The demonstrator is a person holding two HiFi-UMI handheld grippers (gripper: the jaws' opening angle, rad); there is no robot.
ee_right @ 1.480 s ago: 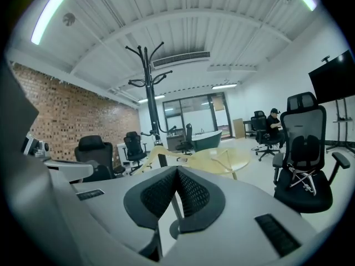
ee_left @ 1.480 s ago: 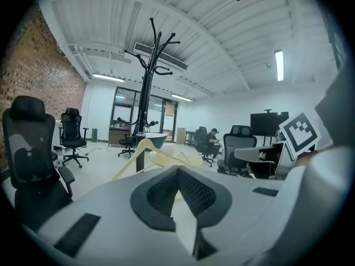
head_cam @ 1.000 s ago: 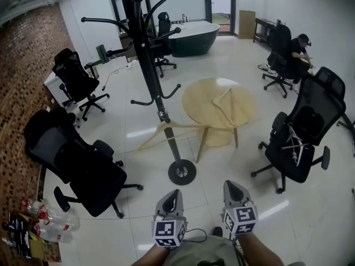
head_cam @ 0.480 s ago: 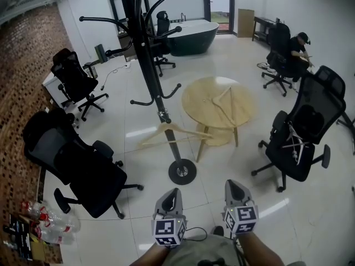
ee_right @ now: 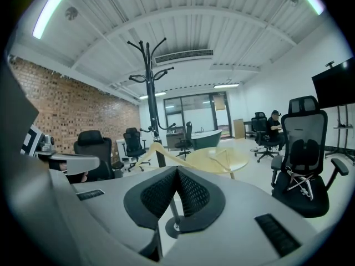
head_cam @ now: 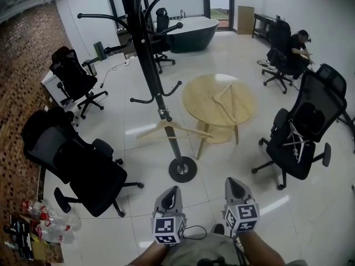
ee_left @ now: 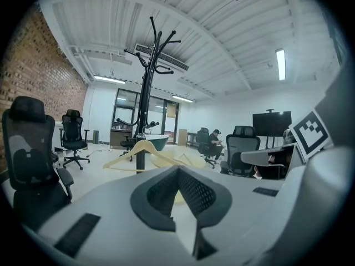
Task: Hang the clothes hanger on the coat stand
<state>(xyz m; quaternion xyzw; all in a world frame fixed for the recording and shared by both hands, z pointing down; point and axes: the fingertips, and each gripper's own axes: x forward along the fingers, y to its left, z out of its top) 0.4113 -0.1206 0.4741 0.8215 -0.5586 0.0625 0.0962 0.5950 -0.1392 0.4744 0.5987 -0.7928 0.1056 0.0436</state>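
Note:
A tall black coat stand point(head_cam: 148, 65) rises from a round base point(head_cam: 182, 169) on the white floor ahead of me. A pale wooden clothes hanger point(head_cam: 173, 131) hangs by its hook low on the stand's pole, roughly level. A second wooden hanger point(head_cam: 224, 100) lies on the round wooden table point(head_cam: 244, 115). Low in the head view, both grippers are pulled back near my body, well short of the stand. The left gripper point(head_cam: 173, 192) and the right gripper point(head_cam: 230, 183) are both shut and hold nothing. The stand point(ee_left: 145, 93) and hanging hanger point(ee_left: 145, 150) show beyond the left gripper point(ee_left: 177, 170), and the hanger point(ee_right: 157, 150) also beyond the right gripper point(ee_right: 176, 169).
Black office chairs stand at the left point(head_cam: 83, 170), far left point(head_cam: 75, 79) and right point(head_cam: 302, 132). A person point(head_cam: 297, 46) sits at the back right. A dark tub point(head_cam: 191, 35) is at the back. Plastic bottles point(head_cam: 50, 215) lie by the brick wall point(head_cam: 16, 93).
The hanging hanger has swung on the stand from a tilt to nearly level. Both grippers stay in place, shut.

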